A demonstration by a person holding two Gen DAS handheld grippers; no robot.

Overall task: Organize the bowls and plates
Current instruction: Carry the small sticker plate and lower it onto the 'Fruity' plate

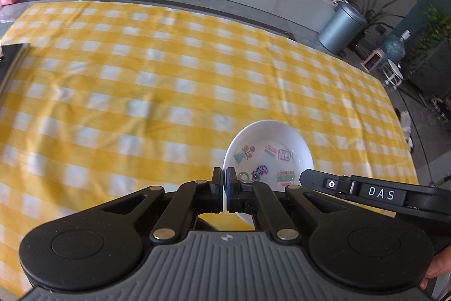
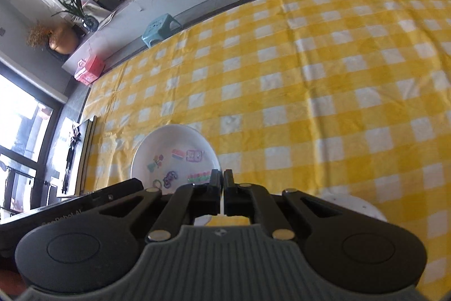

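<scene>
both grippers, left [image 1: 225, 182] and right [image 2: 223, 184], have fingers clenched on the rim of one white bowl [image 1: 269, 153] at 9 and 3 o'clock over the desk [image 1: 141, 92], so sorting seems barely begun.

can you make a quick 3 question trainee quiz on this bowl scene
1. True or false: the left gripper is shut on the rim of the bowl.
2. What covers the table? A) plain grey mat B) yellow and white checked cloth C) bare wood
3. In the right wrist view, which side of the right gripper does the bowl lie on?

Key
1. True. The pads are pinched on its near edge, and the right gripper grips the opposite rim.
2. B.
3. The left side, with the rim pinched between the pads. A second white dish peeks out low on the right.
</scene>
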